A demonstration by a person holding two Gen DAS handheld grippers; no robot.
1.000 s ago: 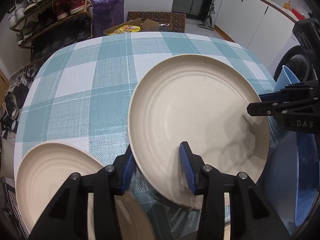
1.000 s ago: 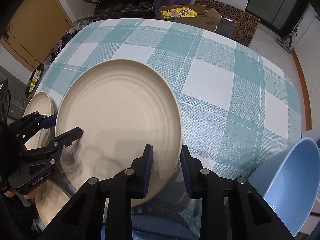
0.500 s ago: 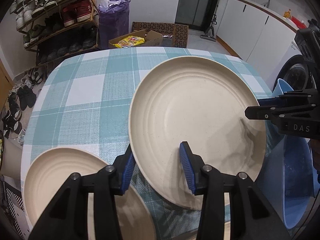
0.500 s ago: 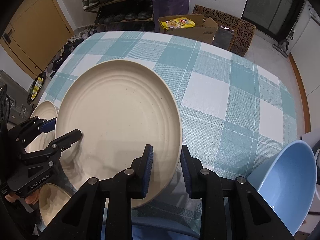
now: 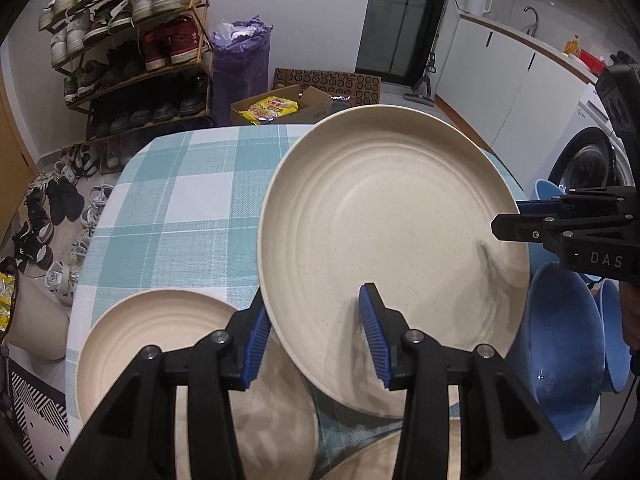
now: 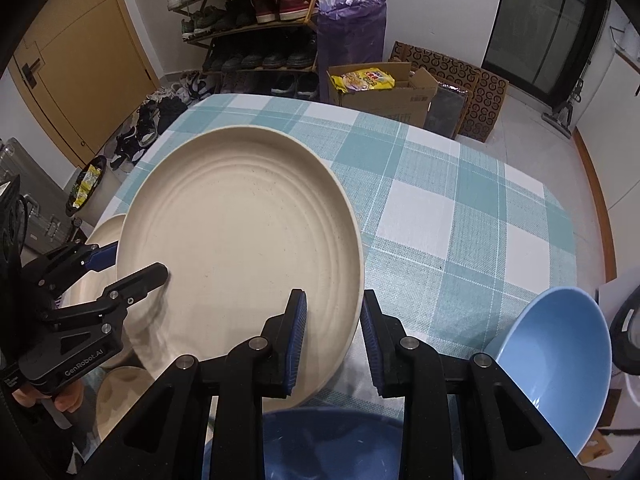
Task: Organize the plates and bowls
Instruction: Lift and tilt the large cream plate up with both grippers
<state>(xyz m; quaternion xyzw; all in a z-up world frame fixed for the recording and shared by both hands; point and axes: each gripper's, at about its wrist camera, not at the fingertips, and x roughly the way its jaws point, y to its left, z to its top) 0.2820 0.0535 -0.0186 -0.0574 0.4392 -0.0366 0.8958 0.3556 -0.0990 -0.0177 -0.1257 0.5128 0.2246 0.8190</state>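
A large cream plate (image 5: pixel 392 240) (image 6: pixel 240 240) hangs above the table, tilted, and is gripped at two opposite rims. My left gripper (image 5: pixel 314 314) is shut on its near rim, one blue pad under the edge and one on the inner face. My right gripper (image 6: pixel 333 320) is shut on the other rim. Each gripper also shows in the other's view, the right gripper (image 5: pixel 516 218) at the plate's right edge and the left gripper (image 6: pixel 140 259) at its left. A second cream plate (image 5: pixel 160 340) (image 6: pixel 104 232) lies on the table below left.
The table has a teal and white checked cloth (image 5: pixel 192 208) (image 6: pixel 460 208). Blue bowls (image 5: pixel 560 352) (image 6: pixel 560 360) stand at its right end, with another blue bowl (image 6: pixel 332 440) just below my right gripper. A third cream plate (image 5: pixel 380 452) (image 6: pixel 120 396) lies at the near edge. Shoe rack and boxes stand beyond.
Both grippers have risen together with the large plate between them. The table has dropped away below, and more of the room beyond it shows.
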